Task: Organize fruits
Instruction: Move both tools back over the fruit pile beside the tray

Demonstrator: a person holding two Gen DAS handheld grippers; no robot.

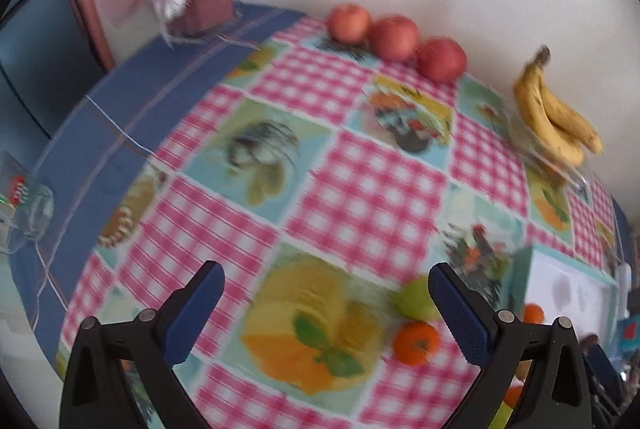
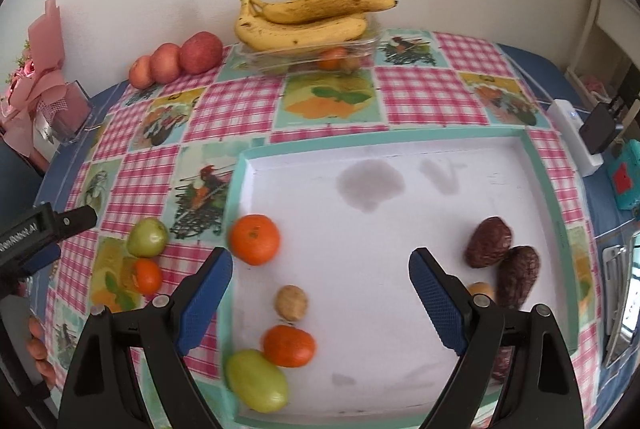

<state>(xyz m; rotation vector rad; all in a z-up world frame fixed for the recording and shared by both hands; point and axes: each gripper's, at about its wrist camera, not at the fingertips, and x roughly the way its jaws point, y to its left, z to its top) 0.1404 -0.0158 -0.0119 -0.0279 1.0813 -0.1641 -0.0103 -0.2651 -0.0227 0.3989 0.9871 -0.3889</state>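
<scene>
Both grippers are hovering empty over the checked pink-and-white fruit-print tablecloth (image 2: 424, 97), so the step in hand looks like choosing the next fruit to sort. The right gripper (image 2: 320, 283) is hanging over the shallow white tray with a teal rim (image 2: 400, 139), its blue-padded jaws spread wide with nothing between them. Inside that tray are lying two round orange mandarins (image 2: 254, 239), a small tan walnut-like nut (image 2: 291, 303), an oval green fruit (image 2: 256, 380) and two wrinkled dark-brown fruits (image 2: 489, 242). Just outside the tray's left rim, a round green fruit (image 2: 147, 237) and a small orange mandarin (image 2: 147, 276) are resting on the cloth. The left gripper (image 1: 326, 303), jaws likewise wide and empty, is pointing near that pair. Beyond the tray, yellow bananas (image 2: 304, 19) are sitting atop a clear glass dish (image 2: 370, 43), with three red apples (image 2: 176, 63) to its left. The next move probably calls for lowering one gripper astride a single loose fruit before closing.
</scene>
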